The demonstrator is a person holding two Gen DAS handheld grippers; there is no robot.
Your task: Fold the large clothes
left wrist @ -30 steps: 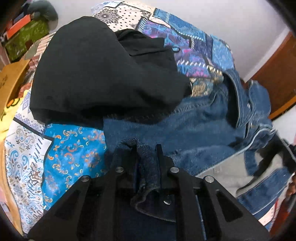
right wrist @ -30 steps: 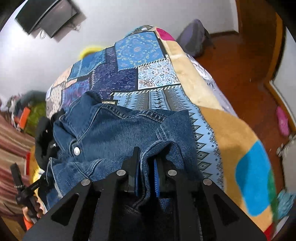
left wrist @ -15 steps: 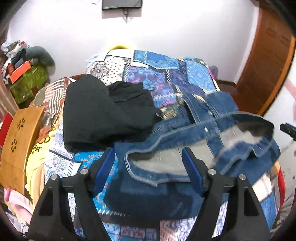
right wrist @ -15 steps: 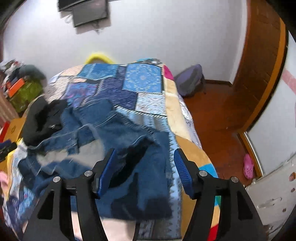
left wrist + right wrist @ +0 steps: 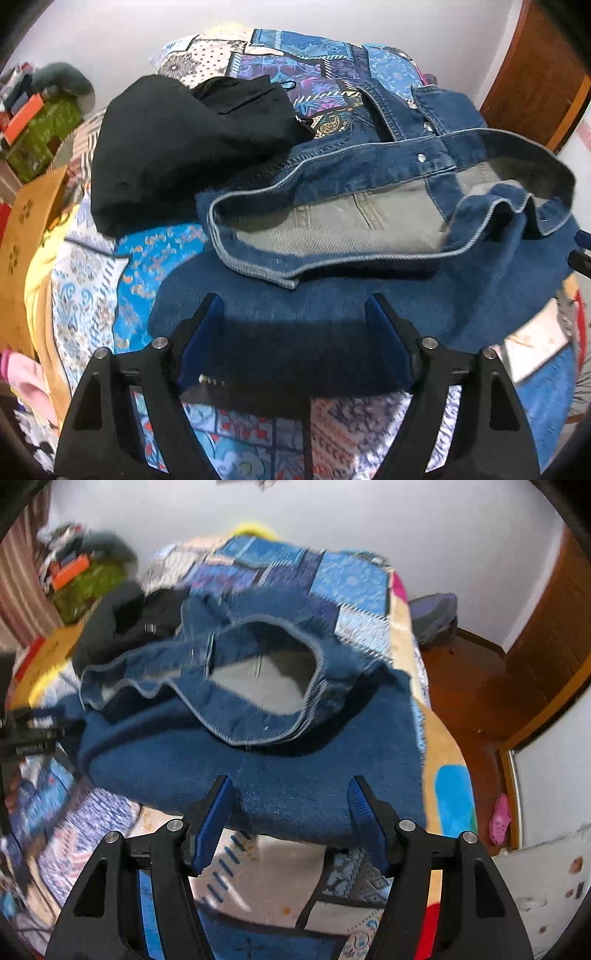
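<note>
A blue denim jacket (image 5: 369,295) lies on the patchwork bedspread (image 5: 92,280), its hem folded back so the grey inside (image 5: 351,221) shows. It also shows in the right wrist view (image 5: 277,760). My left gripper (image 5: 295,347) is open and empty, just above the jacket's near edge. My right gripper (image 5: 290,821) is open and empty over the jacket's near edge on the other side. The other gripper shows at the left edge of the right wrist view (image 5: 33,734).
A black garment (image 5: 177,147) lies beyond the jacket on the bed, also seen in the right wrist view (image 5: 122,624). A wooden board (image 5: 26,236) stands at the bed's left. Wooden floor (image 5: 480,686), a grey bag (image 5: 436,616) and a pink shoe (image 5: 500,814) lie to the right.
Both grippers were shut on denim a second ago; they have let go, opened and drawn back. The jacket now lies loose on the bed.
</note>
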